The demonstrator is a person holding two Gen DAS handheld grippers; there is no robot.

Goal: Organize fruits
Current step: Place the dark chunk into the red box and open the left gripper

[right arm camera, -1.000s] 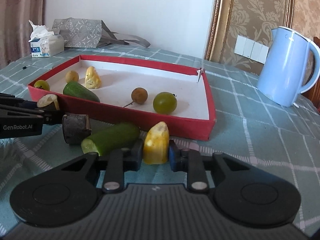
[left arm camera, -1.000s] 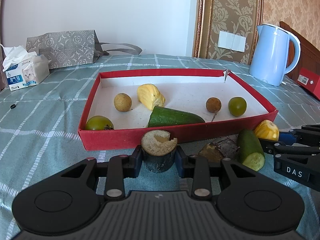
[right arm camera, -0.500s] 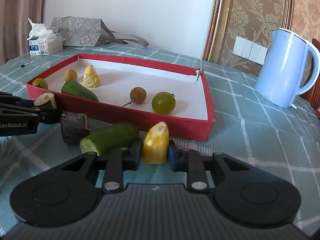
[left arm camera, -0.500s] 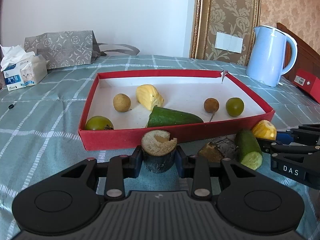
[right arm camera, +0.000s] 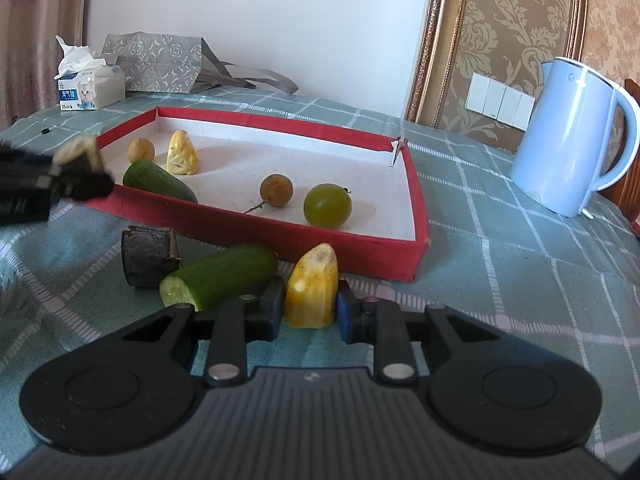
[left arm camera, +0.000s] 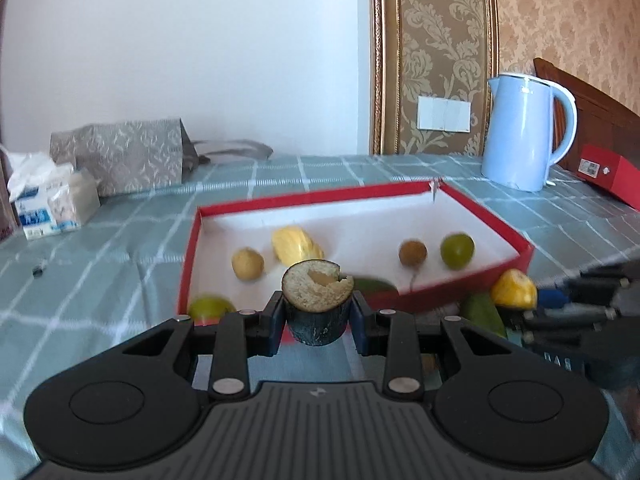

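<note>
Left wrist view: the left gripper has its pads clamped on a dark-skinned stump piece with a pale, pitted cut face turned up. The piece is held off the cloth, in front of the near wall of the red tray. Within the tray lie a yellow fruit piece, a tan round fruit, a brown round fruit with stem, a green round fruit, another green round fruit in the near left corner, and a cucumber half, partly hidden behind the held piece.

Right wrist view: the right gripper has its pads clamped on a yellow wedge, which stands on the checked tablecloth just outside the tray's near wall. Touching or just beside the wedge lies a second cucumber half, cut end toward the camera. A second dark stump piece sits against that cucumber's far end. Both are outside the tray.

Beyond the tray: a blue kettle to the right, a tissue box and a grey patterned bag to the left.
</note>
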